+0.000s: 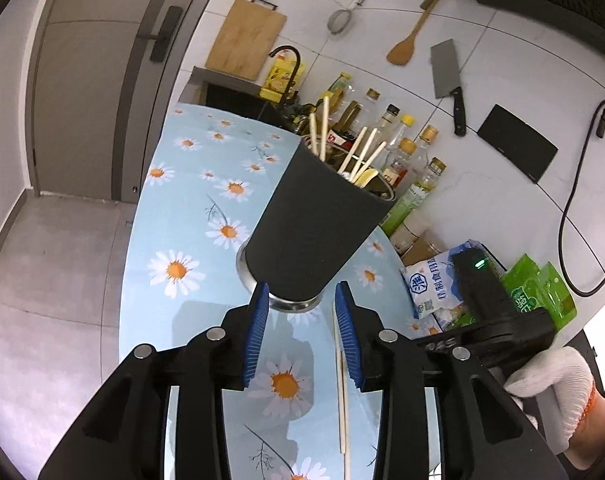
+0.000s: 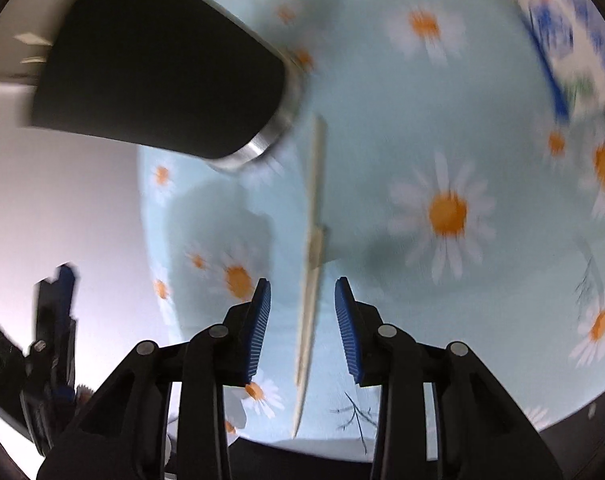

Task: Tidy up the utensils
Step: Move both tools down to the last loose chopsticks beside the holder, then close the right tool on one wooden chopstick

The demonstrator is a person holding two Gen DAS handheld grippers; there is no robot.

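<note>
A dark utensil holder (image 1: 314, 220) with a metal base stands on the daisy-print tablecloth (image 1: 182, 208) and holds several pale chopsticks (image 1: 360, 154). My left gripper (image 1: 302, 300) is open just in front of its base, not touching it. A pair of pale chopsticks (image 1: 342, 392) lies on the cloth beside my left gripper's right finger. In the blurred right wrist view the holder (image 2: 158, 64) is at upper left and the chopsticks (image 2: 312, 264) lie on the cloth. My right gripper (image 2: 302, 300) is open above them, jaws either side.
Several oil and sauce bottles (image 1: 406, 152) stand behind the holder by the wall. A salt bag (image 1: 434, 284) and green packets (image 1: 542, 292) lie at right. A cleaver (image 1: 448, 80), spatula (image 1: 410, 36), strainer and cutting board (image 1: 246, 36) hang on the wall. The table's left edge drops to the floor.
</note>
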